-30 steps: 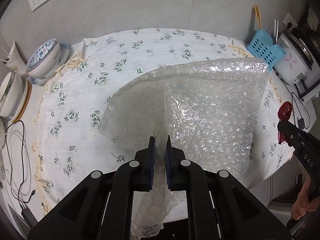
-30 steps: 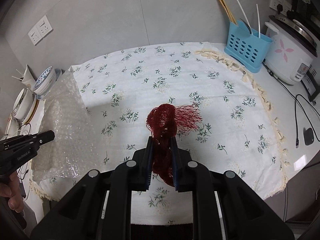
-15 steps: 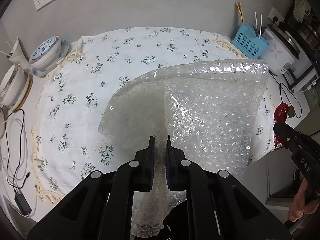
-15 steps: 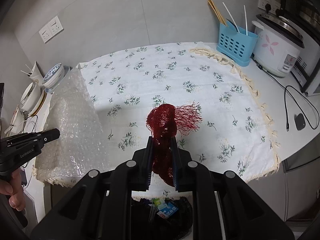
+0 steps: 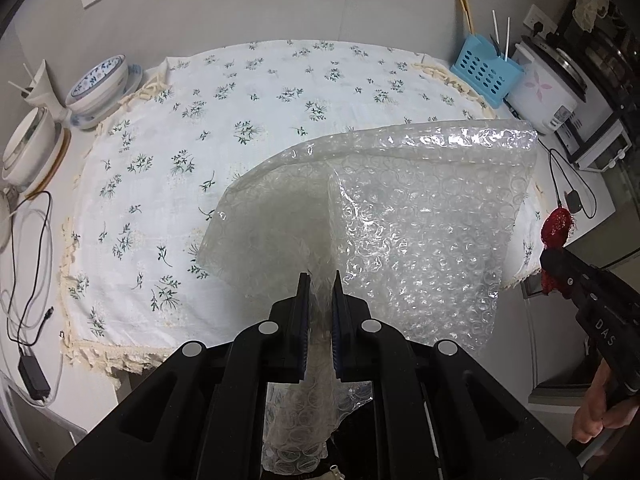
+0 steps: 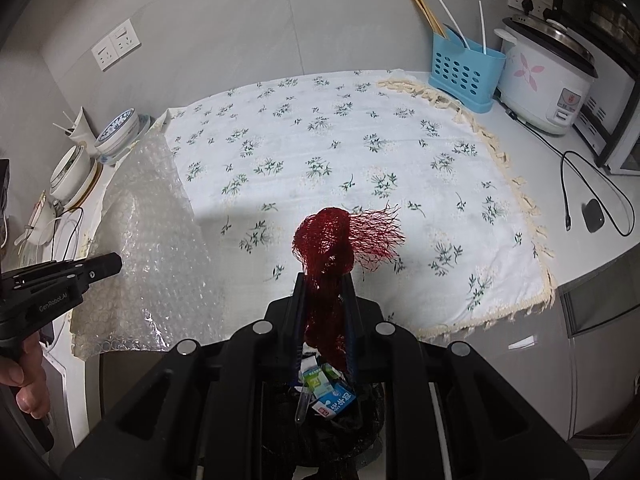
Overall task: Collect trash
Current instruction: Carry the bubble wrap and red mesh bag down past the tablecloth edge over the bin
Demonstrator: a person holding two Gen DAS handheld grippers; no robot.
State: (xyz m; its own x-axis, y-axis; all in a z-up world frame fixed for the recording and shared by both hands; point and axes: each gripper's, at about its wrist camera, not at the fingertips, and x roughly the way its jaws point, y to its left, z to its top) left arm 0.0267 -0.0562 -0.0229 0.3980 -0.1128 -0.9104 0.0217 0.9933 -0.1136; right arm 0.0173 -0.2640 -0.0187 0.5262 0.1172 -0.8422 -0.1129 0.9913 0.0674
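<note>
Between the jaws of the left gripper (image 5: 319, 280) a sheet of clear bubble wrap (image 5: 404, 216) is pinched at a gathered fold, the two pads drawn tight on the plastic; the sheet fans out ahead of the jaws and to their right, and a tail of it hangs down behind them. Ahead of the sheet and to the jaws' left lies a white tablecloth (image 5: 224, 128) printed with green sprigs and edged with a cream fringe. The right gripper (image 6: 325, 280) is clamped, jaws nearly together, on a bunched red mesh net bag (image 6: 332, 240), whose frayed top sticks out past the fingertips and flares to their right, while its lower part trails back between the fingers. Directly beneath those jaws, off the near edge of the cloth, sits a trash bin lined with a black bag (image 6: 352, 432), already holding a small blue-and-white carton (image 6: 335, 403) and a green one (image 6: 316, 381). Far ahead and to the right stand a blue utensil caddy (image 6: 464, 72) and a white rice cooker (image 6: 544, 80); far to the left, stacked blue-patterned bowls (image 6: 120, 128). A person's hand (image 6: 24, 380) grips the left tool's handle.
</note>
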